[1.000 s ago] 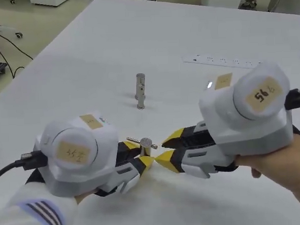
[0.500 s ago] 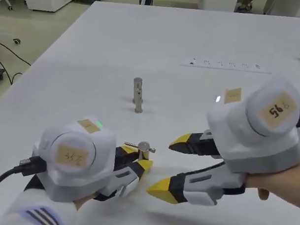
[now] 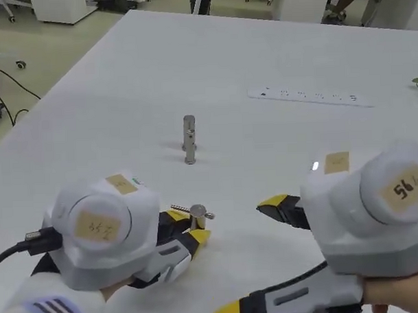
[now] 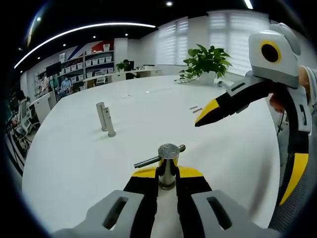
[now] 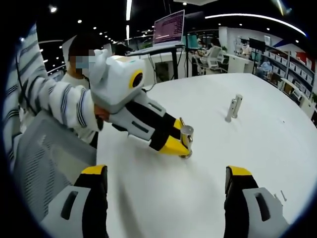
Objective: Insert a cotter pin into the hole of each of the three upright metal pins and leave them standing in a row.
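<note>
My left gripper (image 3: 196,225) is shut on a short metal pin (image 3: 199,213) standing on the white table (image 3: 124,97), with a cotter pin (image 4: 148,160) stuck sideways through its top. The left gripper view has that metal pin (image 4: 167,168) upright between the yellow-tipped jaws. Two more metal pins (image 3: 189,138) stand close together farther out, also seen as the metal pins (image 4: 105,119) and the metal pins (image 5: 233,109). My right gripper (image 3: 250,258) is open, with nothing between its jaws, a hand's width to the right of the held pin (image 5: 186,141).
A white power strip (image 3: 310,96) lies far right on the table. A few loose cotter pins (image 4: 195,109) lie past the right gripper's jaw, seen also as the cotter pins (image 5: 282,196). A person's striped sleeve (image 5: 54,104) holds the left gripper (image 5: 143,119).
My right gripper has opened and drawn back to the right and toward me, away from the held pin. The left gripper has stayed shut on the pin.
</note>
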A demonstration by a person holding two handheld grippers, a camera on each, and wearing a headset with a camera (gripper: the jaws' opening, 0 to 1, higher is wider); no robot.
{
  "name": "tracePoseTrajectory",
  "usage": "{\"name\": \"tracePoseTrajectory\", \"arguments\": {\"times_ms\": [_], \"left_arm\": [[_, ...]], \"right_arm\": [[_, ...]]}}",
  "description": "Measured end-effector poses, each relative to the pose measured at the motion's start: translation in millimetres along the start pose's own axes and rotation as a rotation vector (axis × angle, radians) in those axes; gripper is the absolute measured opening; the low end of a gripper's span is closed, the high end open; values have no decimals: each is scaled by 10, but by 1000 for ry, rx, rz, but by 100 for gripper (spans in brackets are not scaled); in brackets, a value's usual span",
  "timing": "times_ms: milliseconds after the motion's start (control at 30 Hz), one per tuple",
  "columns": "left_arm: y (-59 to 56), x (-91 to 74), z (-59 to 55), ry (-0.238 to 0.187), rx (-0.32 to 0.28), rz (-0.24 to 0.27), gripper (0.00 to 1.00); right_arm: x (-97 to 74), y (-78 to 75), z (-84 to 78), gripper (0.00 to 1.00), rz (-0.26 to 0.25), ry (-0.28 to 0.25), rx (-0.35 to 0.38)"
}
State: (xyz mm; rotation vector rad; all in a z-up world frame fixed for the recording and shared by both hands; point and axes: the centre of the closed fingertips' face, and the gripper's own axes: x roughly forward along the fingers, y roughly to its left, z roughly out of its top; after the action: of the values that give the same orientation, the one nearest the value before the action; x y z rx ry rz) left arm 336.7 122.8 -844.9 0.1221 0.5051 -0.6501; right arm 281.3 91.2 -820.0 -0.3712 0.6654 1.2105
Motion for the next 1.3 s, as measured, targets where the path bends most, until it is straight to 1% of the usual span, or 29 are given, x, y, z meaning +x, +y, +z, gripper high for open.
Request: {"name": "tracePoseTrajectory", "arguments": {"times_ms": [133,267,367,500,567,600,633,733,767,833,1000,1067,1133,1233,1300], "left_arm": [[1,-2,0,-1,-1,3,11],[-1,0,3,-2,15,8,11],[7,-2,1,-3,-11,13,11],[10,-1,6,4,-20,31,11],[18,-2,9,7,-38,42,11],[30,-5,11,11,-67,53,11],[38,-4,15,10,-75,57,11],[42,1,14,15,-67,52,10],[40,4,23,20,-52,54,10],[33,4,50,23,-38,57,10],[39,43,218,6,-30,78,10],[44,79,267,7,-22,88,11],[35,106,304,6,-10,96,11],[13,161,350,0,-17,103,11],[-20,200,375,0,3,105,11]], "right_arm": [[-31,3,-28,100,-1,3,18],[-69,17,-42,100,-5,1,22],[-93,29,-74,100,-3,12,46],[-130,41,-91,100,-5,9,53],[-147,39,-99,100,-8,8,52],[-155,35,-104,100,-11,7,51],[-169,28,-114,100,-14,8,47],[-208,-3,-146,100,-23,13,47],[-230,-16,-153,100,-26,9,51],[-261,-39,-156,100,-33,1,57],[-386,-122,-191,100,-56,-10,68],[-442,-158,-207,99,-66,-17,74],[-485,-190,-225,99,-77,-22,82],[-564,-247,-268,99,-100,-27,93],[-623,-286,-297,98,-115,-31,99]]}}
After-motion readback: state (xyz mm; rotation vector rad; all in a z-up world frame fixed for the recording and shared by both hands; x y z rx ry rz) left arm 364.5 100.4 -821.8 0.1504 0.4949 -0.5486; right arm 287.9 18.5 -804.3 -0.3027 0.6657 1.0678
